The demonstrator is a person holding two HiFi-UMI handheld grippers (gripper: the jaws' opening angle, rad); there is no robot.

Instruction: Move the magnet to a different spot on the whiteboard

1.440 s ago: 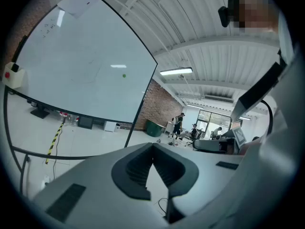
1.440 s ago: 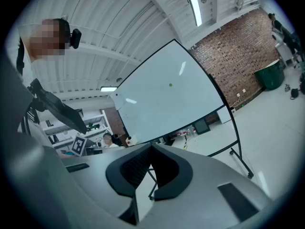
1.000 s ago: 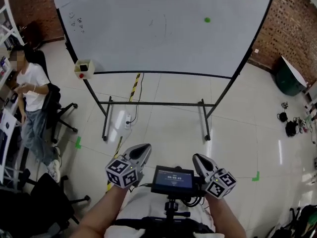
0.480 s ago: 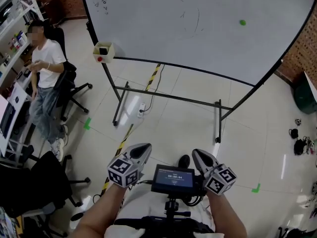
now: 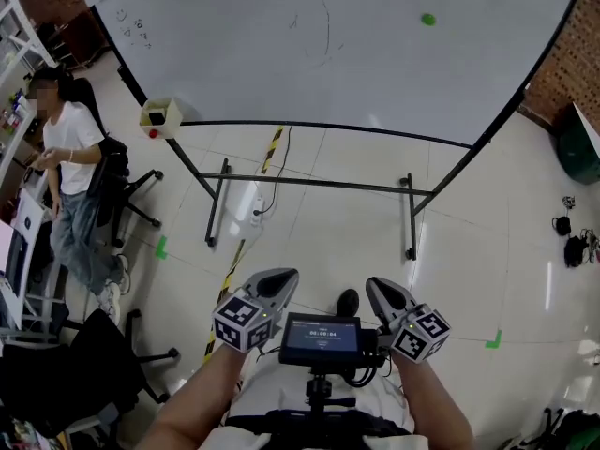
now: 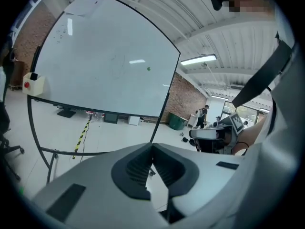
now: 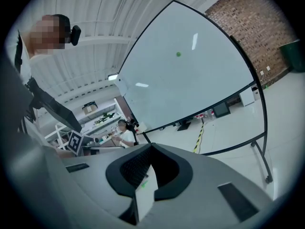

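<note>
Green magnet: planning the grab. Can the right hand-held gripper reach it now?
Probably not: open floor separates the right hand-held gripper from the green magnet on the whiteboard; nothing blocks it.

A lab-like workroom: a brick wall (image 5: 574,56) right of the standing whiteboard (image 5: 281,73), shelves (image 5: 13,28) and a person (image 5: 67,153) left of it.
</note>
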